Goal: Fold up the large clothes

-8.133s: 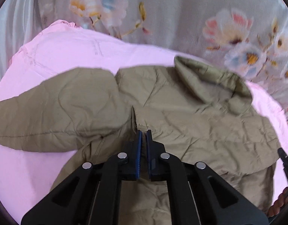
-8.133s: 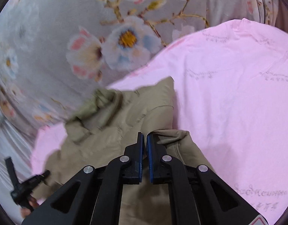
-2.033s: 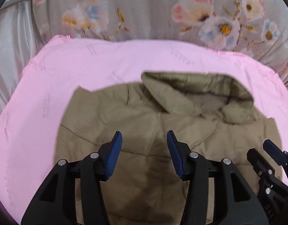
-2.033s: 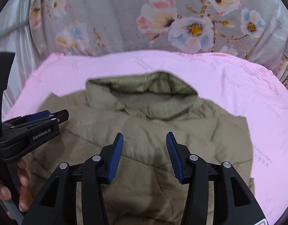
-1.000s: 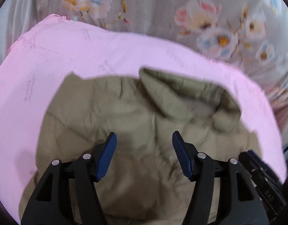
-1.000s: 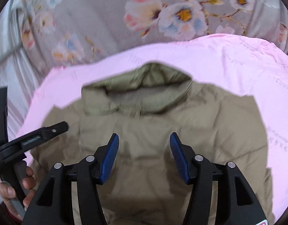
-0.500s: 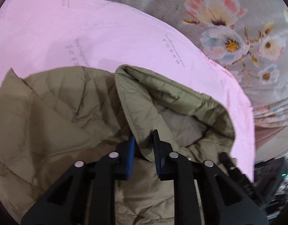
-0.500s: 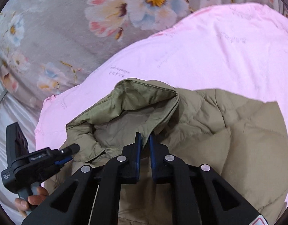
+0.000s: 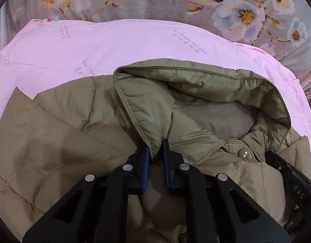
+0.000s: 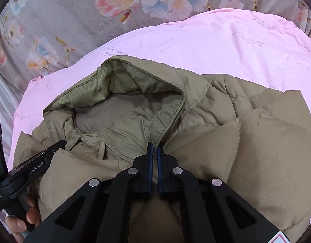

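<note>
Left gripper (image 9: 156,151) is pinching one end of the hood (image 9: 196,93) rim on the jacket (image 9: 54,137); right gripper (image 10: 155,150) is clamping the other end. Both are nearly shut on fabric. Jacket is lying on the pink sheet (image 9: 115,44), hood opening between them.

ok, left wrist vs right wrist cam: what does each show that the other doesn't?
Left wrist only: a pearly round snap button at the collar.

Right wrist only: a person's hand holding the left gripper's black handle.

Both: the olive quilted hooded jacket on the pink printed sheet; left gripper and right gripper each shut on a hood edge.
</note>
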